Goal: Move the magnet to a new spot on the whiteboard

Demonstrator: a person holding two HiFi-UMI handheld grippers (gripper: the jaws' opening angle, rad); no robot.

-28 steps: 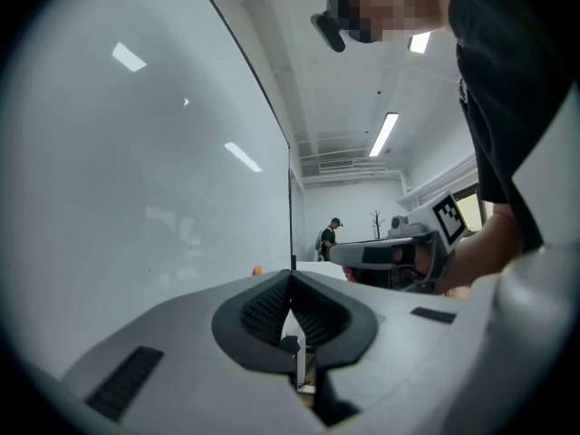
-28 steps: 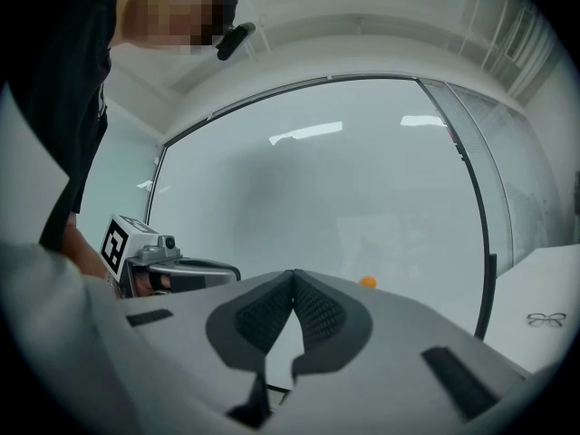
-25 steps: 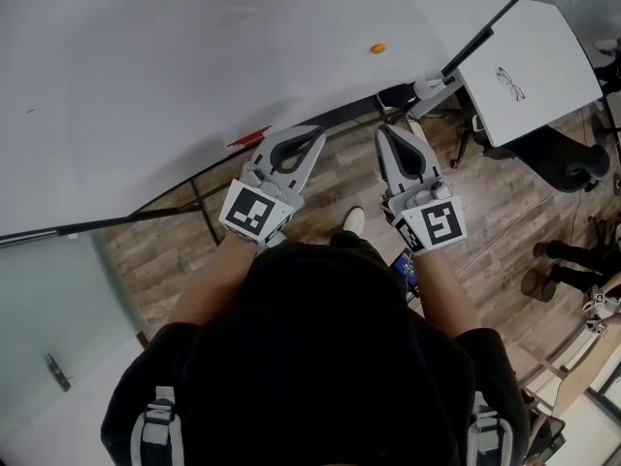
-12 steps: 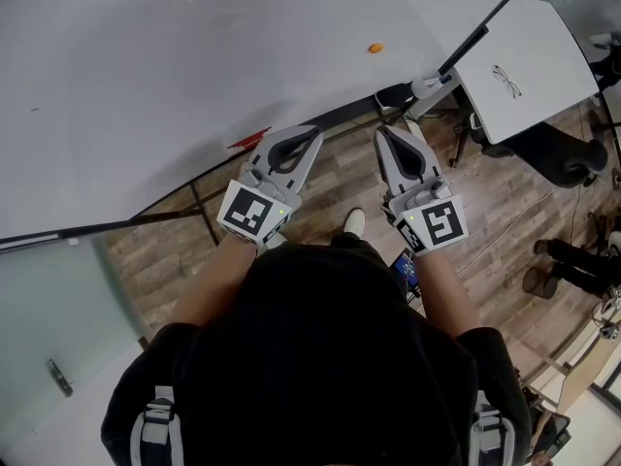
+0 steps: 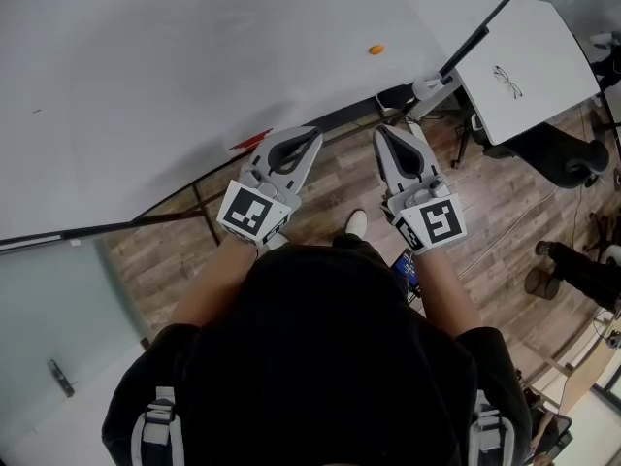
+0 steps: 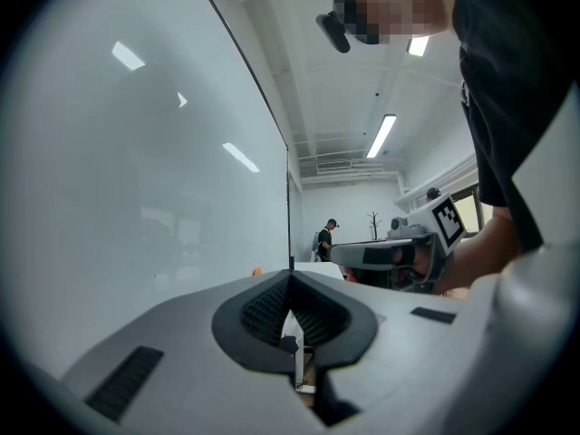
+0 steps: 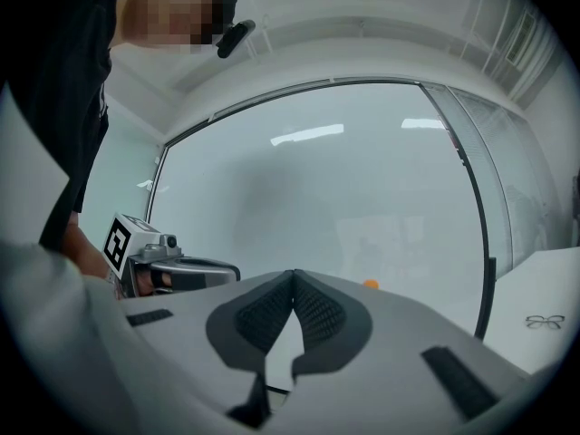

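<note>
1. The whiteboard (image 5: 175, 66) fills the upper left of the head view; its lower edge runs on a slant above a wood-plank floor (image 5: 340, 178).
2. The magnet (image 5: 376, 49) is small, round and orange; it sits on the whiteboard toward the board's right-hand end, above both tongs and well apart from them; nothing touches it.
3. The left tongs (image 5: 317, 134) are clenched; their ribbed pads meet at the tip with nothing between them; they point level toward the board, the tip close to its lower edge.
4. The right tongs (image 5: 379, 131) are clenched too and carry nothing; they are held beside the left pair, the two tips near each other but apart; in the right gripper view the magnet shows on the board beyond the tip and a little to its right.
5. A red object (image 5: 250, 141) lies at the board's lower edge, just left of the left tongs; what it is cannot be made out.
6. A white desk (image 5: 543, 37) stands to the right of the board; a pair of spectacles (image 5: 509, 82) lies on it; a dark chair (image 5: 568, 158) is beside the desk's near edge.
7. In the left gripper view a person (image 6: 323, 239) stands far off, past the end of the board.
</note>
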